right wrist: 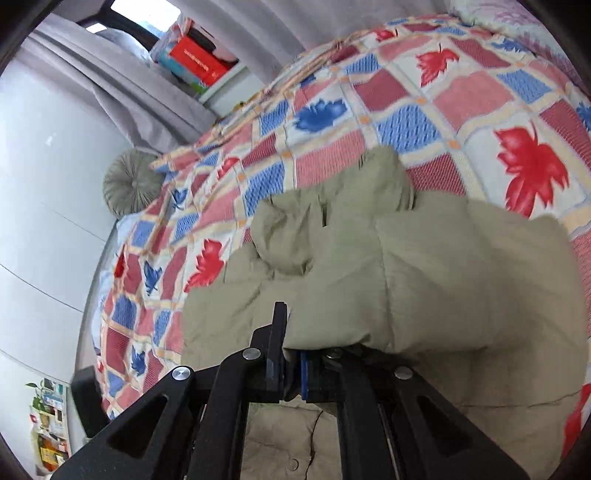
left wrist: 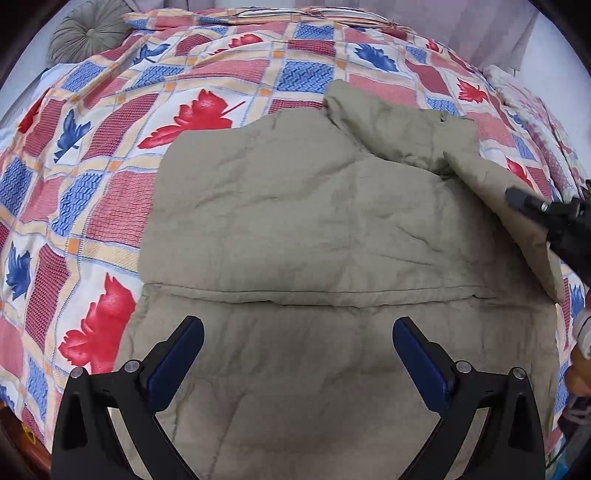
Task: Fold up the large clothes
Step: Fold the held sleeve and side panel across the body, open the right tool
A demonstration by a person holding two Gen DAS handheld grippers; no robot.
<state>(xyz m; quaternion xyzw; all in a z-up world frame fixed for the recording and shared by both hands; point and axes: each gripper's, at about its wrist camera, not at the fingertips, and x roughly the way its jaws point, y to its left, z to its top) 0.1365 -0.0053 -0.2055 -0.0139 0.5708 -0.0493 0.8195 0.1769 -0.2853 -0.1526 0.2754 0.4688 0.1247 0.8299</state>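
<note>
The right gripper (right wrist: 291, 354) is clenched on a sleeve of the padded olive-green jacket (left wrist: 314, 221) lying on the leaf-patterned checked bedspread (left wrist: 110, 147), while the left gripper (left wrist: 297, 332) hovers released above the jacket's hem.

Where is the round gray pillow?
The round gray pillow sits at the top left of the left camera's view, at the far corner of the leaf-patterned blanket, well beyond the tan coat.

Home bedroom: bed w/ leaf-print patchwork quilt (left wrist: 110, 155), round tufted cushion (right wrist: 129, 182), grey curtains (right wrist: 110, 85), boxes on shelf (right wrist: 199, 62).
</note>
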